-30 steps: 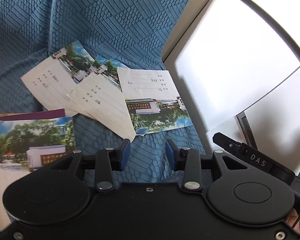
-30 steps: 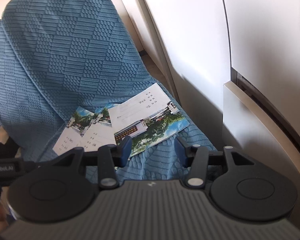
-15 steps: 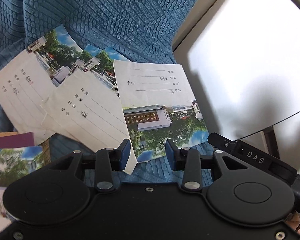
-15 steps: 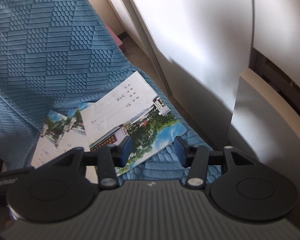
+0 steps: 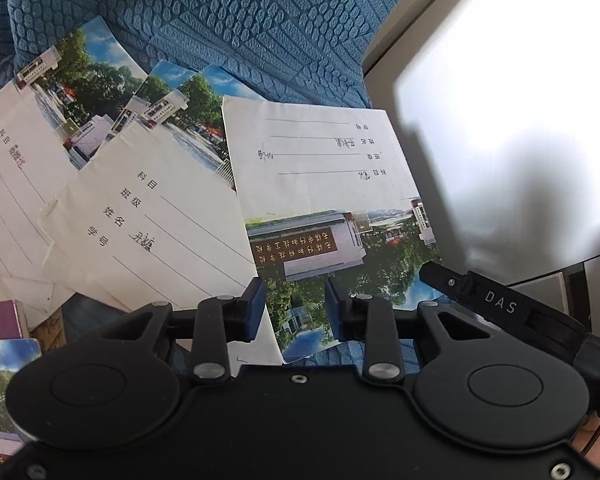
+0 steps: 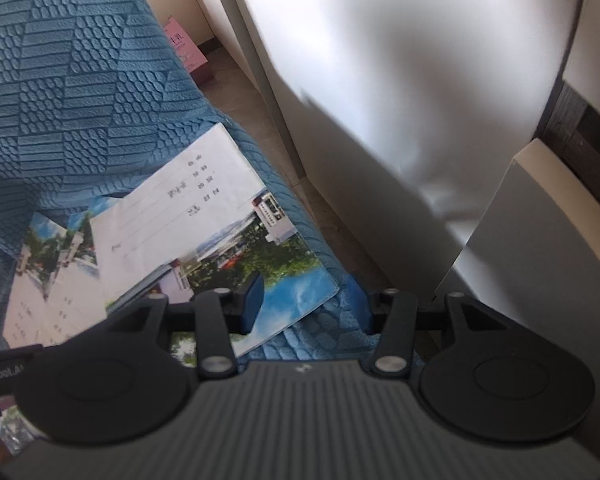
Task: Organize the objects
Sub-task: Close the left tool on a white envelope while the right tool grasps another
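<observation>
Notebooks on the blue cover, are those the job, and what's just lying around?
Job:
- top notebook
- middle notebook
- left notebook
- left gripper, jaws closing, nothing pinched yet
- right gripper

Lying about:
- pink box
- white cabinet
- blue cover

Both wrist views steeply down, close, sharing top notebook (image 5: 324, 184)

Deep teal quilted cloth (image 5: 260, 20) fills the upper left, embossed in scales and bars. White lined notebook covers (image 5: 324, 184) at centre carry green-and-blue campus photos. Pink box (image 6: 186, 50) upper centre; purple book edge (image 5: 0, 318) lower left.
</observation>
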Action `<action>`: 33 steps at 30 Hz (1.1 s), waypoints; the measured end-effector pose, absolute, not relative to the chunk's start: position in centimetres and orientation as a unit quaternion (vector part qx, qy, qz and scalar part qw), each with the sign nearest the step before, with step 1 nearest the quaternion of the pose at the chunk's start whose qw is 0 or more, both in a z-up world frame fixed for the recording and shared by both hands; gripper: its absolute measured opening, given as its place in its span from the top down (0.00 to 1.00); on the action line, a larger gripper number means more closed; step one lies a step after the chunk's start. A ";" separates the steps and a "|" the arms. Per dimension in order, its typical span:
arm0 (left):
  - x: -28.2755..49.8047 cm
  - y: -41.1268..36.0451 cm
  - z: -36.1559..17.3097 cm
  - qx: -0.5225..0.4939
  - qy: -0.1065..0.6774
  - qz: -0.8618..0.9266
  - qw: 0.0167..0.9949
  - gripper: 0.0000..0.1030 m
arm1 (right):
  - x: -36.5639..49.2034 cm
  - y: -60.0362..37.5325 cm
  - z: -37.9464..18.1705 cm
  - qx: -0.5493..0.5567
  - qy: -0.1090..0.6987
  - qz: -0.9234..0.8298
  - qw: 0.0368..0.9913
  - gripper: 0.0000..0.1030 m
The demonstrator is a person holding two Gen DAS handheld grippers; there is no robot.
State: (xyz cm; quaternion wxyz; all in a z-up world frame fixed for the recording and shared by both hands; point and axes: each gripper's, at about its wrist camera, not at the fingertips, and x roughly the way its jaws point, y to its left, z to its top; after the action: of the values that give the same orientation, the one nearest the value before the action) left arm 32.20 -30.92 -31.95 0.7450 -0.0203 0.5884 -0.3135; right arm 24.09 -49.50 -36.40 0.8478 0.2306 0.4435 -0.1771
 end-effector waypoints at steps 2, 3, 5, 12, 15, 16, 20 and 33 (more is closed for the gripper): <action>32.2 -31.0 -32.2 -0.019 0.592 -0.312 0.742 0.73 | 24.2 -49.5 -36.7 0.225 0.448 -0.180 0.846 0.51; 32.2 -31.0 -32.3 -0.020 0.590 -0.313 0.744 0.73 | 24.1 -49.5 -36.7 0.226 0.447 -0.179 0.847 0.51; 32.1 -31.1 -32.3 -0.016 0.588 -0.316 0.745 0.76 | 24.0 -49.6 -36.7 0.232 0.445 -0.178 0.846 0.51; 31.9 -31.0 -32.4 -0.001 0.584 -0.314 0.748 0.86 | 23.3 -49.2 -35.9 0.246 0.423 -0.157 0.858 0.51; 31.9 -30.7 -32.4 -0.005 0.587 -0.311 0.748 0.90 | 22.4 -50.0 -35.3 0.284 0.385 -0.146 0.866 0.51; 31.9 -30.6 -32.4 -0.005 0.588 -0.310 0.747 0.91 | 22.3 -50.2 -35.1 0.294 0.375 -0.142 0.867 0.51; 32.1 -30.3 -32.4 -0.008 0.592 -0.308 0.745 0.93 | 21.2 -50.9 -34.6 0.344 0.312 -0.095 0.881 0.51; 32.8 -29.4 -32.6 -0.018 0.604 -0.300 0.738 0.99 | 24.8 -51.9 -37.3 0.410 0.303 -0.026 0.860 0.54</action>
State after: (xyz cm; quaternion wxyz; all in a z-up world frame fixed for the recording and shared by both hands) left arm 32.82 -29.36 -32.62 0.7377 -0.0184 0.6045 -0.3002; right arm 24.77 -51.88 -37.29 0.8600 0.4096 0.3034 -0.0258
